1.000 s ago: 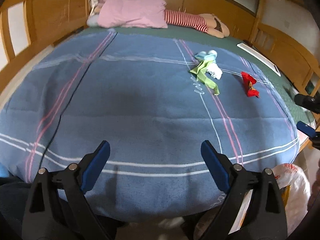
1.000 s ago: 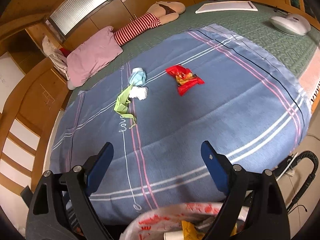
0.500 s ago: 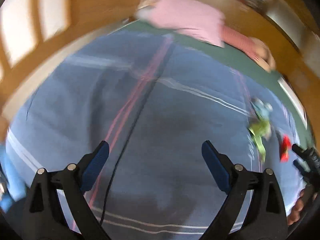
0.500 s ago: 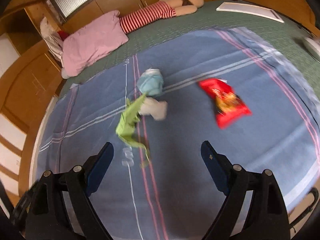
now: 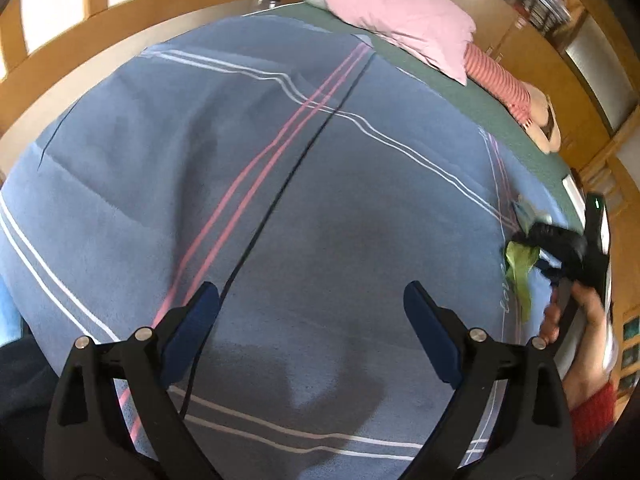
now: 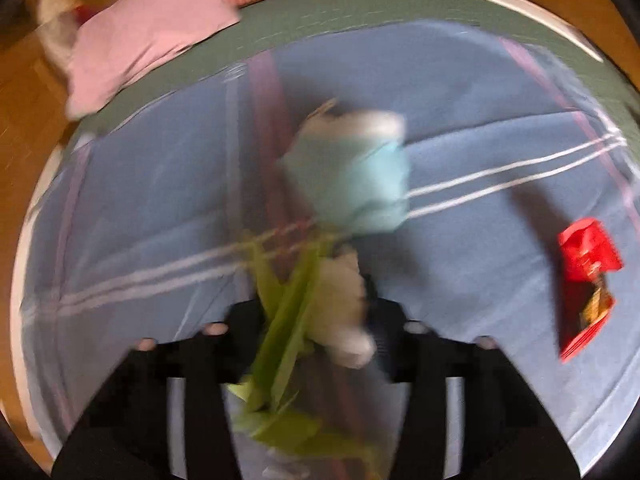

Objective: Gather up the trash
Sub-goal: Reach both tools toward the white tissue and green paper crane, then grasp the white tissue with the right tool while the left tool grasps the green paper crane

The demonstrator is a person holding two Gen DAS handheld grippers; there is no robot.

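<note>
In the right wrist view, blurred by motion, my right gripper [image 6: 320,320] has closed in around a green wrapper [image 6: 284,328] and a white crumpled tissue [image 6: 344,304] on the blue blanket [image 6: 460,120]. A light blue crumpled piece [image 6: 356,172] lies just beyond them. A red snack packet [image 6: 586,280] lies to the right. My left gripper [image 5: 312,332] is open and empty above bare blanket [image 5: 200,160]. In the left wrist view the right gripper [image 5: 560,248] shows at the far right by the green wrapper [image 5: 520,268].
A pink pillow [image 5: 404,20] and a striped doll [image 5: 508,88] lie at the head of the bed. A black cable [image 5: 288,184] runs across the blanket. Wooden bed rails [image 5: 80,72] surround the bed. A white flat item [image 6: 528,12] lies on the green sheet.
My right gripper has moved forward onto the green wrapper and tissue and narrowed its jaws around them. My left gripper swung left and stayed open.
</note>
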